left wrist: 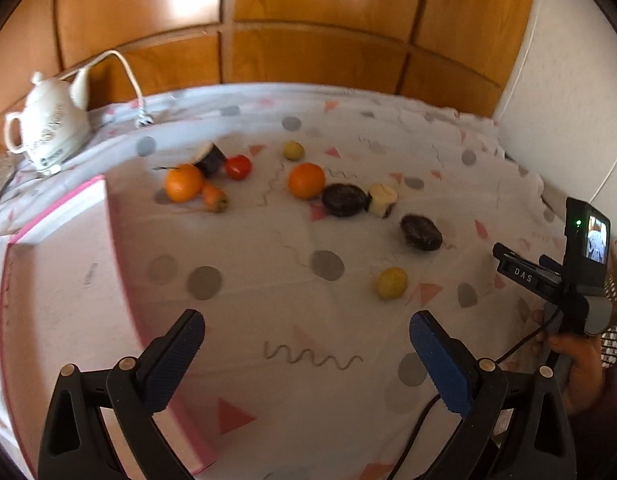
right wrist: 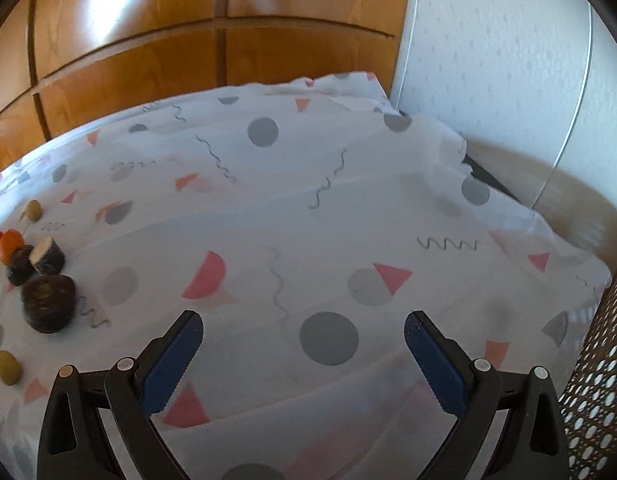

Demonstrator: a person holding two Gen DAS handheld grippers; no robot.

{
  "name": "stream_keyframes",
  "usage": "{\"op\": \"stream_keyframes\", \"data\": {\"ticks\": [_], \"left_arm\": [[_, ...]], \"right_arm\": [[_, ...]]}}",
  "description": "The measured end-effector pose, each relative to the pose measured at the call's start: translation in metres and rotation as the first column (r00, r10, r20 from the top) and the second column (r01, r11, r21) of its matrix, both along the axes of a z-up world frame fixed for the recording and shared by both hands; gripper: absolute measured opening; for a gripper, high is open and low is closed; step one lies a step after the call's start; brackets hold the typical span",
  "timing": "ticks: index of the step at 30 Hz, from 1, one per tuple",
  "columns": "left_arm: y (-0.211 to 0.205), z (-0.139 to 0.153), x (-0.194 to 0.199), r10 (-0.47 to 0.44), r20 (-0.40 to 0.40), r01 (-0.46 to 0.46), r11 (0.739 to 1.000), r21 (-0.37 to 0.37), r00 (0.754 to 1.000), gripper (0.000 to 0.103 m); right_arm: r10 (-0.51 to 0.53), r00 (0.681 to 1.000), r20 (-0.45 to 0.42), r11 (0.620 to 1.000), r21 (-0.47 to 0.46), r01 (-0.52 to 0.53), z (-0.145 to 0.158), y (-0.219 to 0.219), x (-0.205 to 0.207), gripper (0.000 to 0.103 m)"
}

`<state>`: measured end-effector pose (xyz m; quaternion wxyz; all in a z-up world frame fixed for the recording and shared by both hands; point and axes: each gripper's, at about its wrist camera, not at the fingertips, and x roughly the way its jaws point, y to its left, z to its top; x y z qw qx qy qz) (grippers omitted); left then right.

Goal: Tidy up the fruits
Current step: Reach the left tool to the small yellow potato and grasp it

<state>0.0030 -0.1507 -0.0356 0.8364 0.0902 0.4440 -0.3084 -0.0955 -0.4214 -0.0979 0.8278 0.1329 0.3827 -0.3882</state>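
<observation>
Both left tongs (left wrist: 306,340) and right tongs (right wrist: 303,338) gape empty above the bench (left wrist: 268,264). The nearest yellow fruit (left wrist: 391,283) looks light, smooth, roll-prone: pinch across its middle.

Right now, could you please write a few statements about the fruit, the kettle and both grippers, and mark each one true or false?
1. The left gripper is open and holds nothing. True.
2. The right gripper is shut on an orange. False: it is open and empty, above bare tablecloth.
3. Two oranges lie on the cloth, one left of the other. True.
4. The white kettle stands among the fruit at the middle of the table. False: it stands at the far left corner, apart from the fruit.
5. The red tomato lies in the pink-edged box. False: it lies on the cloth.
</observation>
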Motion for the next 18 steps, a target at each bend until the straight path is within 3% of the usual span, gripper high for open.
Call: {"op": "stream_keyframes", "data": {"ticks": [6,10,12,18], "left_arm": [[-0.032,-0.011,0.005,-0.062,-0.038,0.063,0.998,0.03,0.997,0.103],[-0.051,-0.014,0.005,-0.093,-0.015,0.093,0.994,0.058,0.996,0.1],[-0.062,-0.018,0.006,-0.116,-0.013,0.117,0.991,0.073,0.993,0.087],[-0.083,-0.036,0.011,-0.144,-0.079,0.151,0.985,0.086,0.986,0.075]], "right_arm": [[-0.002,1.0,0.028,1.0,0.022,0.002,-0.007,-0.004,-0.002,0.102],[-0.006,0.998,0.056,0.999,0.042,0.003,-0.009,-0.007,-0.004,0.102],[-0.008,0.998,0.061,0.999,0.038,0.006,-0.01,-0.005,-0.004,0.102],[-0.01,0.997,0.072,0.999,0.038,0.007,-0.011,-0.005,-0.004,0.103]]}}
